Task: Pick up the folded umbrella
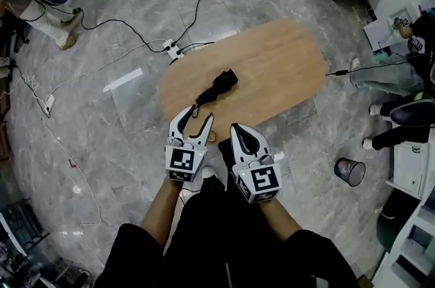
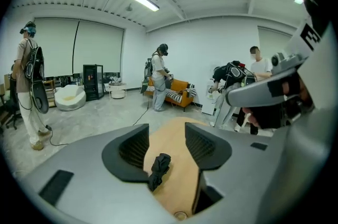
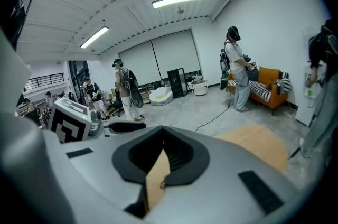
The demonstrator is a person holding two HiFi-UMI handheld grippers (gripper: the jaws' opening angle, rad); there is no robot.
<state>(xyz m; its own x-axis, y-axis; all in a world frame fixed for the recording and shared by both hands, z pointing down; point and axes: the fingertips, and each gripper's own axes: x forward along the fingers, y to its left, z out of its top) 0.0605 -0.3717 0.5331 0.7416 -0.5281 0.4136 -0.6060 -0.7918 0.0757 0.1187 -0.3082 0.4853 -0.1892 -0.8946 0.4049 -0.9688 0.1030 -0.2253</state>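
Your left claw (image 1: 196, 118) hangs released, jaws apart, over the near edge of the tabletop (image 1: 285, 62). It is short of the folded umbrella (image 1: 219, 84), which lies slantwise on the wood just ahead, touching neither claw. If you close from this angle, the jaws could catch only the thin trailing end, and the bundle may swing or slip out. A push along its length would likely skid it over the smooth wood. Your right claw (image 1: 238, 129) is clenched on nothing and, brought in carelessly, might knock the umbrella aside. The umbrella's handle and strap blur into one dark shape, and the claws cover the tabletop's near edge.
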